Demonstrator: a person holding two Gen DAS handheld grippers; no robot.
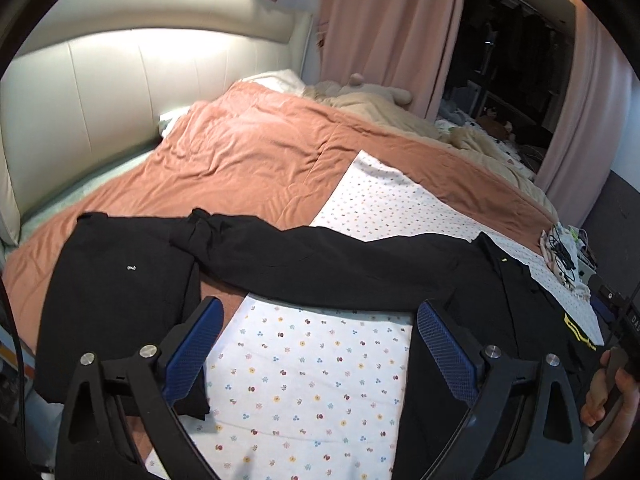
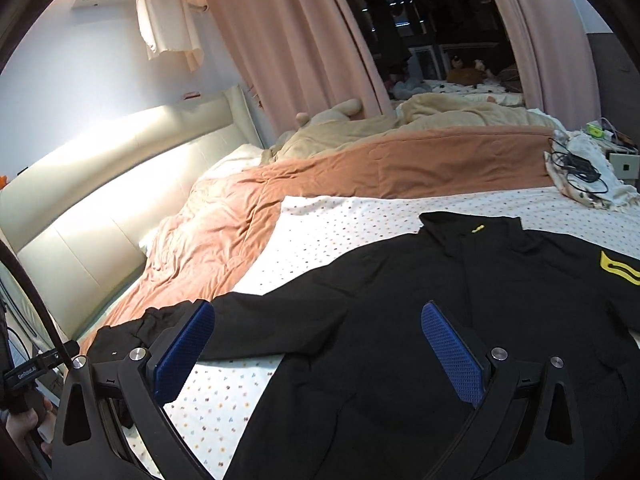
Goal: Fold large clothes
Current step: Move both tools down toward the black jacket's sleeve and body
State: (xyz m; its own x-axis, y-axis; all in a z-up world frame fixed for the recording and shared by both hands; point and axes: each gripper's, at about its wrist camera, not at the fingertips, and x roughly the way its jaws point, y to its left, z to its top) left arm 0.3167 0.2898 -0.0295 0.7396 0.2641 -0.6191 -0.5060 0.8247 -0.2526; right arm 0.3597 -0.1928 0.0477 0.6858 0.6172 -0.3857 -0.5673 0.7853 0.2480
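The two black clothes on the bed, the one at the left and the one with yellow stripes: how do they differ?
The folded black garment lies as a compact rectangle; the black jacket is spread out, one sleeve stretched sideways toward it. The folded one rests mostly on the orange quilt, the jacket mostly on the flowered sheet. The jacket bears yellow stripes; the folded one shows only a tiny pale mark. Both are black, and neither gripper holds them.

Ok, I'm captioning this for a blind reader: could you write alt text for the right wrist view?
An open gripper hovers over a black jacket spread flat on a flower-dotted sheet, one sleeve stretched out to the left. Behind lie an orange quilt, a cream headboard and pink curtains.
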